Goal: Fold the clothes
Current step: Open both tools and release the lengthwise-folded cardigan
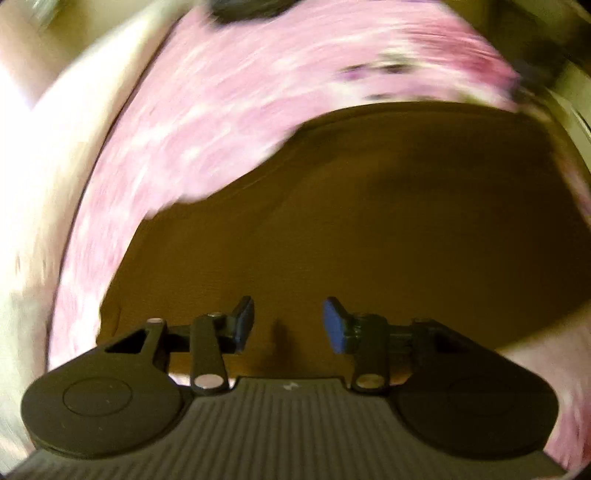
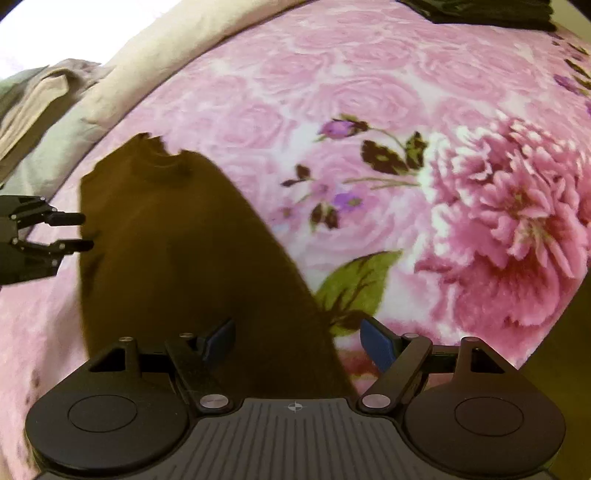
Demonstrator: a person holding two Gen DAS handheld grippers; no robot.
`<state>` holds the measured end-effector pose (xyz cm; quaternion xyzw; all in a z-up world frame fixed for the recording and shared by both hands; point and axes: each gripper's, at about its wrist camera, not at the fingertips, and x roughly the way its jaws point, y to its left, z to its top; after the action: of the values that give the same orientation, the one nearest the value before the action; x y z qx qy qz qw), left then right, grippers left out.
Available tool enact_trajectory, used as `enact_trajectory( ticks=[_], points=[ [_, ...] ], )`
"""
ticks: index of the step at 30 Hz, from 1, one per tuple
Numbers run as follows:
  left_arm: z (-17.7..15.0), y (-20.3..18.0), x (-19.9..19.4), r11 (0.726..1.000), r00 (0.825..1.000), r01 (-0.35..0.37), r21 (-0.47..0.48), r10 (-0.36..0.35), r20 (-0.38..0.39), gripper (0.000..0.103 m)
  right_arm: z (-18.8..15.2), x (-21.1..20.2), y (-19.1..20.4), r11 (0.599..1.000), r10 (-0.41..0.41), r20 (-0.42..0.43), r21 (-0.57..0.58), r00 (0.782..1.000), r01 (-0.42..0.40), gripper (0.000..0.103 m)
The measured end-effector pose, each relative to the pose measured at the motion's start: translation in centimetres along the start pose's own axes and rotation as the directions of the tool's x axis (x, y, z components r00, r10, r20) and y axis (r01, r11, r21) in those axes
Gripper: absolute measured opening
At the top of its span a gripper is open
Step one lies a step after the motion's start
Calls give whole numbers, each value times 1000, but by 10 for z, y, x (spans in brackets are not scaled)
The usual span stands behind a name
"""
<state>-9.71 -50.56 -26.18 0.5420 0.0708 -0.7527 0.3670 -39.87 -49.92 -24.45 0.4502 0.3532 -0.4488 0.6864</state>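
A dark brown garment (image 2: 177, 243) lies flat on a pink floral blanket (image 2: 369, 122), folded into a long narrow shape with its neck opening at the far end. My right gripper (image 2: 297, 341) is open and empty, hovering over the garment's near right edge. My left gripper (image 2: 83, 230) shows in the right wrist view at the garment's left edge, open. In the blurred left wrist view my left gripper (image 1: 288, 325) is open and empty over the brown garment (image 1: 369, 221).
Beige and grey bedding (image 2: 55, 110) is bunched at the far left of the blanket. A dark folded item (image 2: 480, 11) lies at the far edge. The blanket (image 1: 221, 110) surrounds the garment in the left wrist view.
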Motion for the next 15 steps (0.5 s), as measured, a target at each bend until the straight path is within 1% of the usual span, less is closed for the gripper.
enact_trajectory(
  ticks=[1,2,3,4,5,6,8,11,13,15],
  points=[
    [-4,-25,-12,995,999,6,97,-10,32,43,0,-1,-1,1000,-1,-2,-1,1000,1,78],
    [-8,-46,-21,984,998,24,174,-34,56,45,1,-3,-2,1000,-2,-3,-1,1000,2,78],
    [-12,-68,-29,967,995,39,251,-61,78,50,1,-4,-3,1000,-3,-5,-2,1000,3,78],
    [-19,-94,-37,939,990,57,340,-98,105,54,1,-6,-3,1000,-4,-7,-3,1000,4,78],
    [-24,-115,-42,908,984,71,413,-132,122,56,1,-6,-5,1000,-3,-3,10,1000,3,78],
    [-30,-135,-46,872,977,81,482,-166,137,62,0,-7,-6,1000,-2,2,26,1000,2,78],
    [-37,-163,-43,826,975,43,562,-158,157,63,-4,-10,-7,999,2,9,42,1000,-2,78],
    [-48,-204,-38,743,971,-16,669,-148,188,63,-15,-14,-4,999,-9,5,38,1000,9,78],
    [-46,-213,-32,746,970,-42,664,-128,205,63,-24,-16,-4,999,-9,-3,42,1000,9,78],
    [-42,-213,-24,748,968,-68,660,-110,224,62,-33,-20,-3,999,-12,-9,43,1000,12,78]
  ],
)
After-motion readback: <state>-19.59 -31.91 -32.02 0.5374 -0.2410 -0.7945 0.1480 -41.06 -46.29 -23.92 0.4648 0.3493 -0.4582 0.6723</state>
